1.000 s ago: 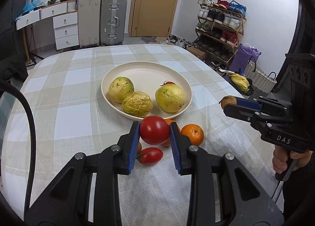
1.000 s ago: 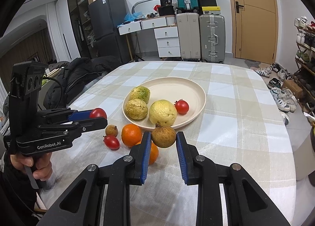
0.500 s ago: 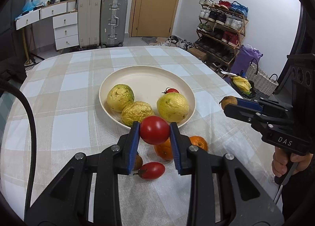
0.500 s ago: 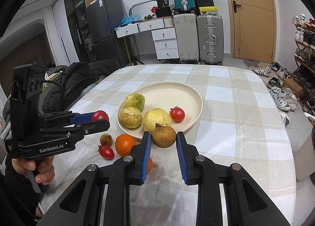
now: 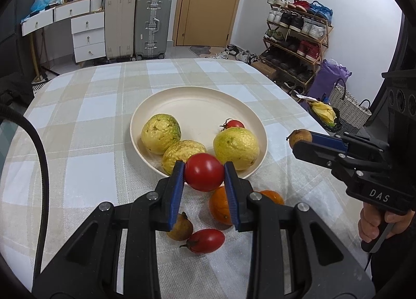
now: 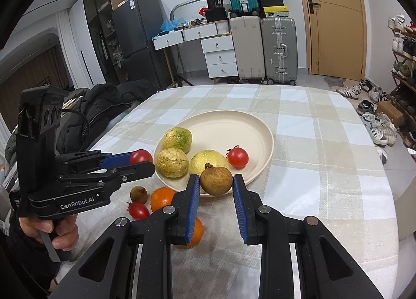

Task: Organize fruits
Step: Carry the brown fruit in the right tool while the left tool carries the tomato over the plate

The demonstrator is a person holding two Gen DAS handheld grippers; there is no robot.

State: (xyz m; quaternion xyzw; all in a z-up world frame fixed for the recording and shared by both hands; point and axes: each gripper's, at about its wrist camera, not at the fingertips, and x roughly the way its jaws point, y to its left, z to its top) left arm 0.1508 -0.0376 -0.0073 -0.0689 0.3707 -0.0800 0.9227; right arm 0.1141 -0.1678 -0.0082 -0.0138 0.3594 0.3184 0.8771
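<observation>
My left gripper (image 5: 204, 176) is shut on a red tomato (image 5: 204, 175), held above the near rim of the cream plate (image 5: 197, 109). My right gripper (image 6: 216, 183) is shut on a small brown fruit (image 6: 216, 180), held just above the plate's (image 6: 234, 127) near rim. The plate holds three yellow-green fruits (image 5: 160, 137) and a small tomato (image 6: 237, 157). On the cloth by the plate lie two oranges (image 5: 221, 205), a small tomato (image 5: 205, 240) and a brown fruit (image 5: 180, 227).
The checked tablecloth (image 5: 78, 122) covers the whole table. Suitcases (image 6: 278, 51), white drawers and a door stand behind it. A shoe rack (image 5: 296, 36) and a basket stand on the right. A dark jacket (image 6: 104, 106) lies off the table's left edge.
Both grippers have moved forward toward the plate, each still holding its fruit. The loose fruits on the cloth now lie under and behind the fingertips.
</observation>
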